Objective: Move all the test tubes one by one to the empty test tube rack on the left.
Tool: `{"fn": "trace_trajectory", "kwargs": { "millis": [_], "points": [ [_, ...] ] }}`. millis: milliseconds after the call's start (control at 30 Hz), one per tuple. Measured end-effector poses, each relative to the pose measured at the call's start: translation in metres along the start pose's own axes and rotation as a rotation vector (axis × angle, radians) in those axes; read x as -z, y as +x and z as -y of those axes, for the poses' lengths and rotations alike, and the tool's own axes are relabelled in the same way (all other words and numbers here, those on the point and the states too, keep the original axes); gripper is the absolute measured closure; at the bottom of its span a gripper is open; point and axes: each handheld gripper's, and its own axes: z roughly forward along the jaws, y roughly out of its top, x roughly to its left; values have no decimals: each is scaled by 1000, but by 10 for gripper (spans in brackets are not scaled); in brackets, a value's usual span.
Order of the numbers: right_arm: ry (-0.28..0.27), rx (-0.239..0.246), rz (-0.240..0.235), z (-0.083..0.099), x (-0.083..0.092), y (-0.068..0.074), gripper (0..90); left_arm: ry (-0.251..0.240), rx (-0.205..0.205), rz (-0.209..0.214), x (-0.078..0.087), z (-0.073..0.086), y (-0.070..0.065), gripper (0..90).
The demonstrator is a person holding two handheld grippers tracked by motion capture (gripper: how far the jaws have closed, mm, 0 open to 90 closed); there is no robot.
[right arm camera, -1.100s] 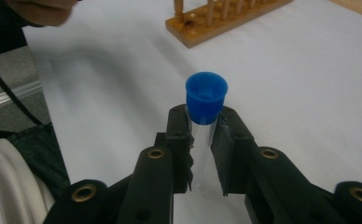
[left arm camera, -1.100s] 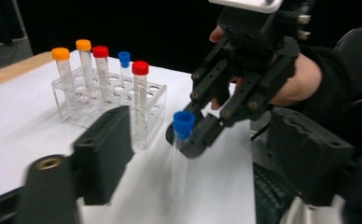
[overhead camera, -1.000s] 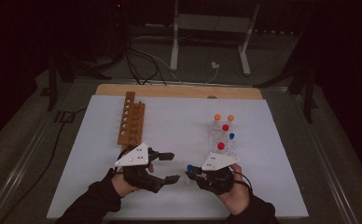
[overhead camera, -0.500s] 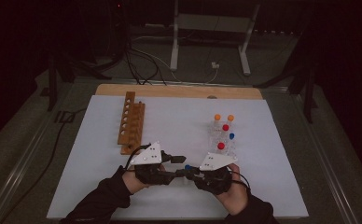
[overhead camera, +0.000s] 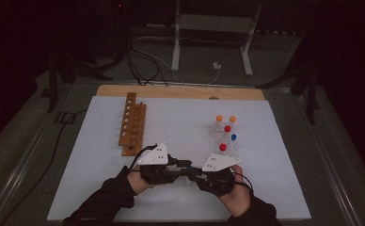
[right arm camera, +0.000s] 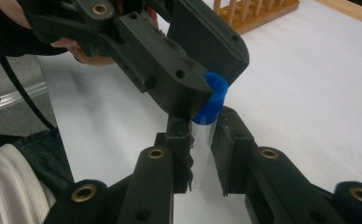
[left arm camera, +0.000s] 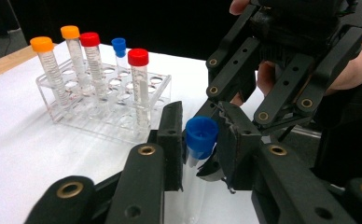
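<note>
A clear tube with a blue cap is held upright between both grippers at the front middle of the white mat. My right gripper is shut on the tube's clear body, just under the cap. My left gripper comes in from the other side; its jaws have just been closing and now press on the blue cap. In the high view the left gripper and the right gripper meet tip to tip.
A clear plastic rack behind the right hand holds several capped tubes, orange, red and blue; it is also in the left gripper view as the rack. A wooden rack stands at the back left. The mat's front edge lies near the forearms.
The left gripper moved right toward the right gripper and its jaws closed onto the blue cap. The right gripper stayed in place holding the tube.
</note>
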Motion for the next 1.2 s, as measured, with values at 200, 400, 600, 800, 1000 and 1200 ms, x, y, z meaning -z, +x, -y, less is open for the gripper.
{"fn": "trace_trajectory", "kwargs": {
  "millis": [200,400,600,800,1000,1200],
  "points": [
    [6,1,3,1,-1,0,768,10,-12,12,-1,0,1,767],
    [-12,-2,1,0,0,0,760,8,-35,4,1,-3,0,771],
    [-31,-42,-6,2,2,-3,572,0,-29,-28,9,-6,4,771],
    [-61,-75,-15,1,8,-8,342,-15,-7,-78,27,-12,16,771],
    [-115,-66,23,-1,12,-6,138,-21,-4,-139,44,-19,28,771],
    [-153,-71,19,1,17,-8,6,-20,10,-203,59,-26,46,771]
  ]
}}
